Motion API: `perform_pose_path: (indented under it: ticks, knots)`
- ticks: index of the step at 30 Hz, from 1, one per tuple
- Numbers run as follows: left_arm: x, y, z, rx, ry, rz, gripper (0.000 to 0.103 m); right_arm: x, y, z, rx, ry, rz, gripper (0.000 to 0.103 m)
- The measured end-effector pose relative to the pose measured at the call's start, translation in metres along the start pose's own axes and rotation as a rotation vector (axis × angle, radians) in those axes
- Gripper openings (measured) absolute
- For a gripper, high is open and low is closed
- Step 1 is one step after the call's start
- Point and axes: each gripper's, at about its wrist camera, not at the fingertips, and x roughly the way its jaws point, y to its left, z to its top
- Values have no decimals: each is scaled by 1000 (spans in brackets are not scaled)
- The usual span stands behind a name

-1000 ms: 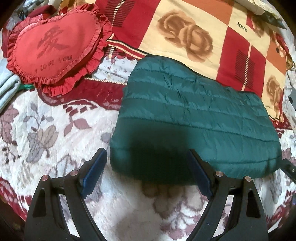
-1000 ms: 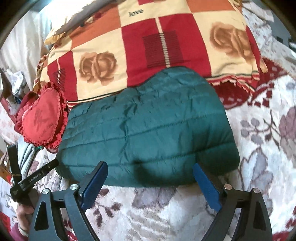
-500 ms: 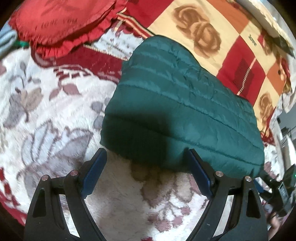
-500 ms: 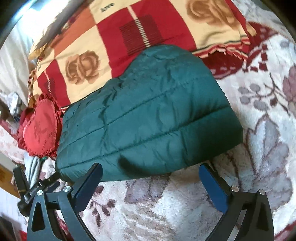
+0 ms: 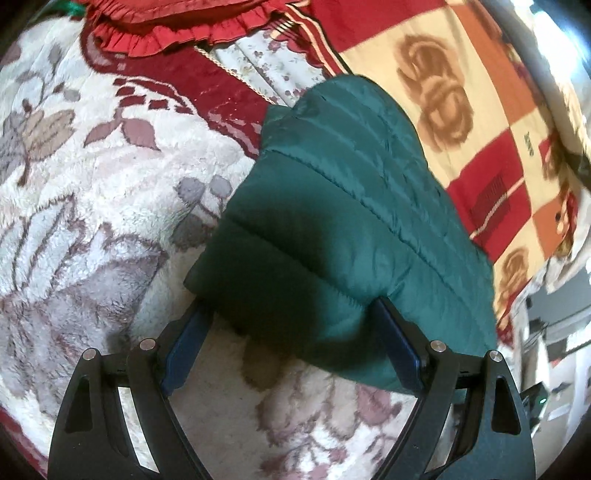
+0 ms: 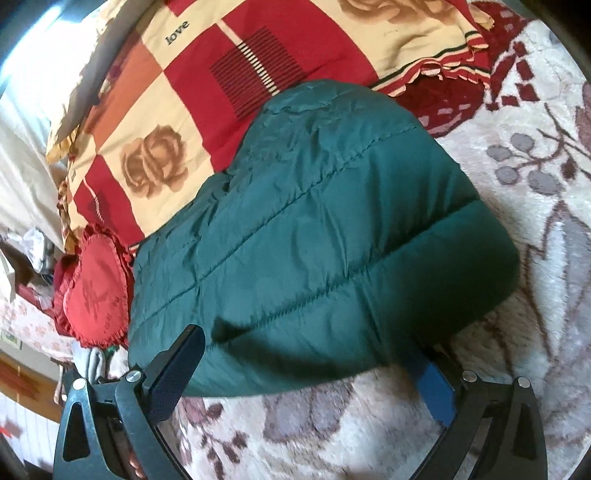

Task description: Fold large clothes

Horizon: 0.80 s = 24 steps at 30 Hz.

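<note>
A dark green quilted jacket lies folded into a thick pad on the plush floral blanket. My left gripper is open wide at the jacket's near left corner, and that corner bulges between the blue pads without being squeezed. In the right wrist view the same jacket fills the middle. My right gripper is open wide at its near right end. Its left finger lies against the jacket's edge, and the jacket's overhang hides the tip of the right finger.
A red heart cushion with a frill lies beyond the jacket's left end. A red, orange and cream quilt with roses lies behind the jacket. The bed's edge and the room show at the far right.
Both grippers have come down and forward to the jacket and rolled, so the scene tilts. The jacket's near edge now sits between each pair of fingers. The right jaws stand slightly wider.
</note>
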Motion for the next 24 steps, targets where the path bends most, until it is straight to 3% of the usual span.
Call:
perform_pose_path:
  ticks: [3, 10, 15, 24]
  knots:
    - [-9, 10, 1, -65, -41, -63, 88, 1, -2, 3, 16, -3, 17, 103]
    - [1, 21, 5, -147, -45, -100, 93, 5, -4, 5, 29, -19, 34, 103]
    - [9, 12, 10, -172, -53, -84, 101, 10, 0, 8, 17, -18, 18, 103]
    - [15, 7, 18, -185, -42, -35, 102, 23, 7, 16, 8, -21, -21, 103]
